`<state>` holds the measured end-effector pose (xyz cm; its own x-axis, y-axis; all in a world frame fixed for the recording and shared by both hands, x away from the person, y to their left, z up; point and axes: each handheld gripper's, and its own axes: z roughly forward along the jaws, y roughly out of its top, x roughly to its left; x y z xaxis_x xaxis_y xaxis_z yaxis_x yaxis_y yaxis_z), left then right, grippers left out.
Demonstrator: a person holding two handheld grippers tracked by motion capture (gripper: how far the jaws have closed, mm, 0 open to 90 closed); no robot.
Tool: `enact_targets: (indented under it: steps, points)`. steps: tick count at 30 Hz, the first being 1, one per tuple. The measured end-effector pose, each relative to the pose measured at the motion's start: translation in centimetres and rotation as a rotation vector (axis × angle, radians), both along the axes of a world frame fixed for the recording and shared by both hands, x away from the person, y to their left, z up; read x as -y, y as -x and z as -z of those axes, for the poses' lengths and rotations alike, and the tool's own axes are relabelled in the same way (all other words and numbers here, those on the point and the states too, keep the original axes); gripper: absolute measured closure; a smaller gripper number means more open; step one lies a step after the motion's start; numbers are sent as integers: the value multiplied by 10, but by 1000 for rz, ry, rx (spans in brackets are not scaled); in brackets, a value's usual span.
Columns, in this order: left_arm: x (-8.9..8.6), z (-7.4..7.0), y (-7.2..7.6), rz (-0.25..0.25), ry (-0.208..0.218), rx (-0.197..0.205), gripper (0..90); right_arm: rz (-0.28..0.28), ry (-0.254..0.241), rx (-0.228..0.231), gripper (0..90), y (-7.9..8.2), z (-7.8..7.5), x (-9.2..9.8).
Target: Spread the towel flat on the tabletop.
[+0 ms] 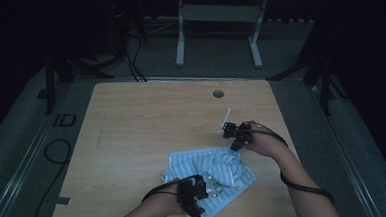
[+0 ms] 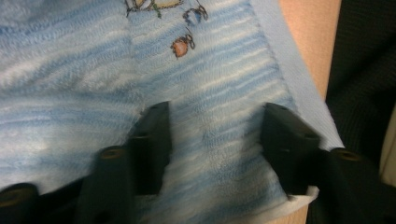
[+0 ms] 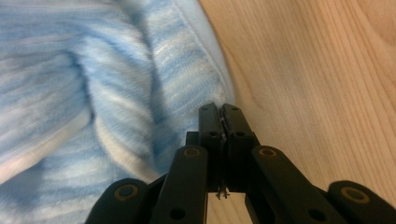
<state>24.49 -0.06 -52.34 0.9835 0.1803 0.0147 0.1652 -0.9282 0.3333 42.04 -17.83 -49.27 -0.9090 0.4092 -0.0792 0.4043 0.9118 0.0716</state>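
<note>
On the table's (image 1: 131,111) near right part: crumpled blue striped towel (image 1: 211,167). Left gripper (image 2: 215,140) jaws apart, resting on the towel near its hemmed edge, nothing clamped. Right gripper (image 3: 219,114) jaws together at the towel's far edge; can't tell if fabric is pinched.

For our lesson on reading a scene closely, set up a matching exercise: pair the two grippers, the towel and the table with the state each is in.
Column one:
1. left gripper
2. right gripper
3. blue striped towel
4. wooden table

Column two:
A. crumpled, lying near the table's front edge
B. jaws shut at the towel's hem
C. jaws apart over the towel
D. pale, with a round hole near its far edge

Pairs: 1-C, 2-B, 3-A, 4-D
</note>
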Motion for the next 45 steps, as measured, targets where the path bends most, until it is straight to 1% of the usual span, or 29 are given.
enact_targets:
  steps: [2,3,5,6,8,11,14,15,16,17,18,19,20,22,23,24,25,26,27,28,29,31,34,35,37,39,40,42,45]
  points:
    - [-1,-1,3,11,4,-2,656,6,5,-14,882,-3,4,1]
    - [-2,-2,6,25,-11,-1,797,6,9,-11,882,-5,6,1]
    - [-5,-2,13,52,-27,-22,858,7,28,-10,883,-7,8,1]
    - [-7,-4,17,73,-35,-37,863,8,35,3,882,-9,8,1]
    - [-11,-6,25,112,-38,-91,864,20,61,20,883,-14,5,2]
    - [-17,-10,38,184,-42,-168,862,40,90,102,883,-30,-6,7]
    - [-16,-14,47,199,-14,-208,847,93,101,211,881,-48,-21,13]
    - [-15,-16,50,214,-11,-220,823,116,106,241,875,-53,-24,14]
    - [-15,-16,50,214,-11,-220,757,116,106,241,875,-53,-24,14]
    - [-14,-20,48,217,7,-255,757,132,103,258,844,-57,-27,16]
    - [-16,-23,45,204,30,-272,599,181,85,257,747,-64,-30,19]
    - [-18,-27,40,180,53,-275,562,189,69,248,702,-64,-31,20]
    - [-22,-31,35,151,73,-263,512,198,52,230,705,-64,-32,21]
    - [-32,-40,24,117,100,-239,510,178,54,203,672,-59,-31,20]
    - [-38,-44,17,90,122,-235,505,173,52,189,689,-55,-31,19]
    - [-43,-48,11,70,140,-231,502,156,39,151,691,-51,-30,18]
    - [-49,-51,5,44,147,-212,501,136,33,125,694,-45,-28,16]
    - [-53,-53,-2,10,152,-190,492,114,34,112,743,-39,-27,15]
    - [-58,-55,-10,-19,161,-175,492,105,19,83,747,-33,-24,14]
    - [-63,-56,-19,-52,173,-167,492,72,12,57,746,-26,-21,13]
    - [-68,-56,-29,-95,173,-153,491,47,17,49,747,-19,-18,12]
    - [-75,-55,-48,-162,179,-130,492,31,18,21,754,-5,-13,11]
    - [-78,-52,-75,-267,136,-52,537,-7,-7,11,772,18,-8,13]
    - [-77,-52,-83,-283,133,-40,538,-16,-11,14,772,24,-6,14]
    - [-71,-51,-97,-287,101,5,568,-25,-20,10,786,35,-4,16]
    - [-63,-50,-112,-285,105,7,570,-39,-28,2,787,43,-3,18]
    - [-58,-49,-119,-291,101,19,598,-43,-21,3,792,47,-3,19]
    - [-48,-44,-134,-307,92,4,603,-50,-35,2,792,53,-4,21]
    - [-33,-31,-154,-316,37,-20,602,-55,-54,1,799,62,-5,23]
